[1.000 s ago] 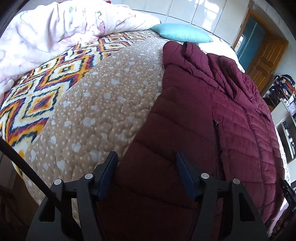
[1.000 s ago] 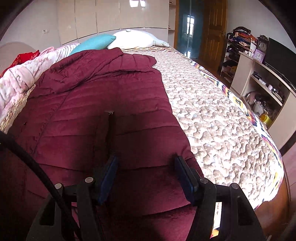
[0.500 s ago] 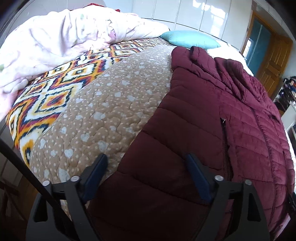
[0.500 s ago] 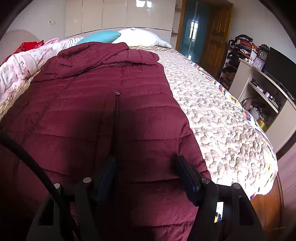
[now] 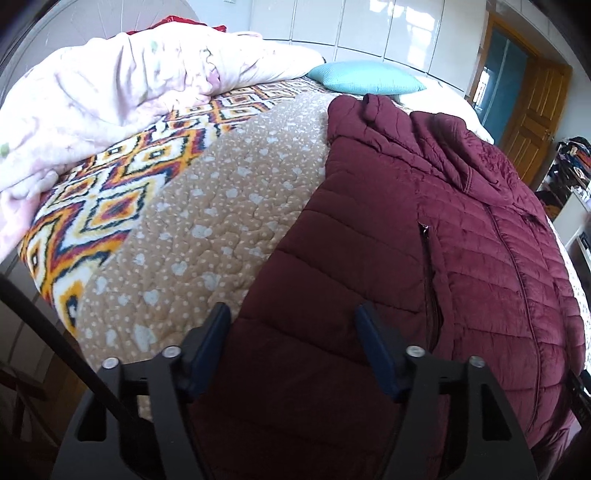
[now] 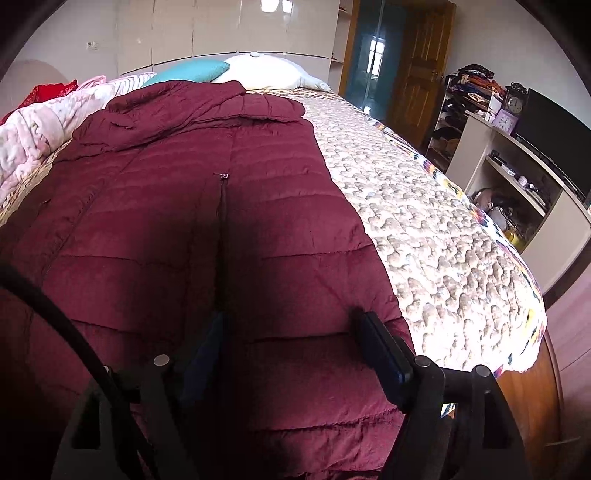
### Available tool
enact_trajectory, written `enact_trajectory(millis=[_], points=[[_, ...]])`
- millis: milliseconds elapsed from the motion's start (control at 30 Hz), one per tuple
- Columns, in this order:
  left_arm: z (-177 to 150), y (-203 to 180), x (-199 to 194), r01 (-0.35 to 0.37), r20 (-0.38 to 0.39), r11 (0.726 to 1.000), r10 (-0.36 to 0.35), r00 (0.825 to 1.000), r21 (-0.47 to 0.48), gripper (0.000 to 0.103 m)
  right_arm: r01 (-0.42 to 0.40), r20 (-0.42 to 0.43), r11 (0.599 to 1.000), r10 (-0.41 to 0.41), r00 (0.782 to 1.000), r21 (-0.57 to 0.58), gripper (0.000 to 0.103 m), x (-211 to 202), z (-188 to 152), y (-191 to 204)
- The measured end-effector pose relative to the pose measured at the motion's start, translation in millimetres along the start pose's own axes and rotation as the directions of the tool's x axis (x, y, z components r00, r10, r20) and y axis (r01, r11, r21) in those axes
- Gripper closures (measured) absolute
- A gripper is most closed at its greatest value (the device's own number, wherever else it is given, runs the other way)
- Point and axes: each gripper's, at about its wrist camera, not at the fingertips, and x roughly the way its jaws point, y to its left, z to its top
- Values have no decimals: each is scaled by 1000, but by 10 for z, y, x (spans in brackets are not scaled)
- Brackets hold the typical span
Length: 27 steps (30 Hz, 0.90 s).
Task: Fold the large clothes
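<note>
A maroon puffer jacket (image 5: 424,258) lies spread flat on the bed (image 5: 221,221), hem nearest me, hood far toward the teal pillow (image 5: 365,77). My left claw (image 5: 291,332) hangs over its near left edge, jaws apart and just narrowed, pinching nothing. My right claw (image 6: 288,332) hangs over the hem's right part, jaws apart and just widened, empty too. Risk as I judge it: the slick, puffy fabric could slip free, or one claw could catch only the top layer, skewing the fold.

A home bedroom: quilted bed (image 6: 424,221), pillows (image 5: 364,77), wardrobe doors (image 6: 229,29), television shelf (image 6: 517,177).
</note>
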Motion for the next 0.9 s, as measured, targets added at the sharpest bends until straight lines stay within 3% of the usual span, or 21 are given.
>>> enact_trajectory(millis=[533,767,900], points=[[-29,-156,-297,7,67,993,-15,998,115,39,-45,-49,998,47,998,43,15,-92,-144,-127],[-26,-99,-271,-14,57,993,7,998,118,39,-59,-56,997,61,997,47,14,-115,-174,-149],[-25,147,-241,-8,36,996,5,999,86,39,-93,-60,995,95,994,39,14,-153,-168,-208]])
